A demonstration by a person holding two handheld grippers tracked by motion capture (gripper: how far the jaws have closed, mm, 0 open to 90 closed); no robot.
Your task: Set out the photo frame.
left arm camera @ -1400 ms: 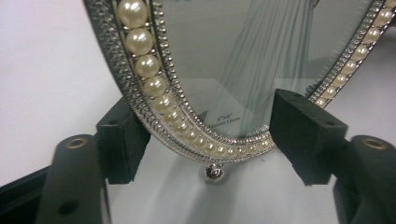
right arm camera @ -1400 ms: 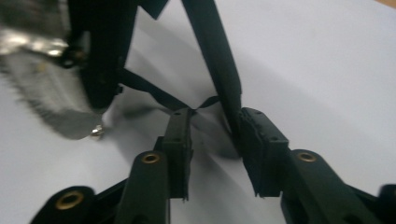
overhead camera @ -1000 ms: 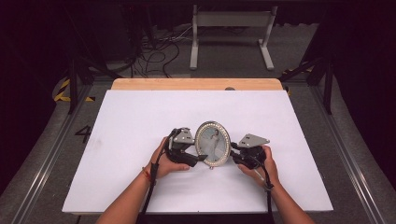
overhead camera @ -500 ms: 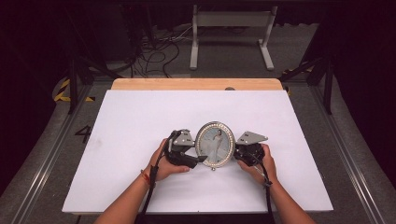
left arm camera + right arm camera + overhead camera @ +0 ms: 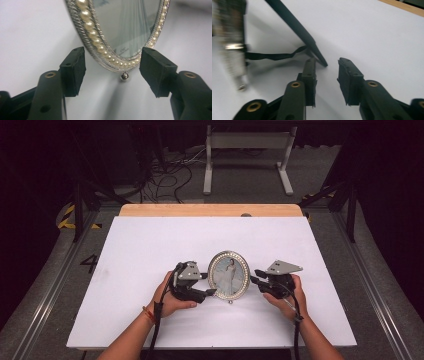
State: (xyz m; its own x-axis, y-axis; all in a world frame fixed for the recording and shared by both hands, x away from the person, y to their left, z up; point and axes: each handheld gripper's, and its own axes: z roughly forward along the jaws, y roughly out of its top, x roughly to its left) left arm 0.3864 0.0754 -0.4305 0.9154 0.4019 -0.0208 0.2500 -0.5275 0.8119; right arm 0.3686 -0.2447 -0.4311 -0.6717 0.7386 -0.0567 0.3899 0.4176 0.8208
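Tools flank an oval picture frame point(image 5: 229, 274) standing upright near the front middle of the white desk point(image 5: 150, 245). Left tool point(image 5: 210, 291) is released, its jaws spread either side of the pearl-edged rim without touching. Right tool point(image 5: 254, 276), also released, sits just behind the frame by its black back strut point(image 5: 297, 28). Judging by this, the frame is being set standing; next, each tool should back away gently without nudging it.
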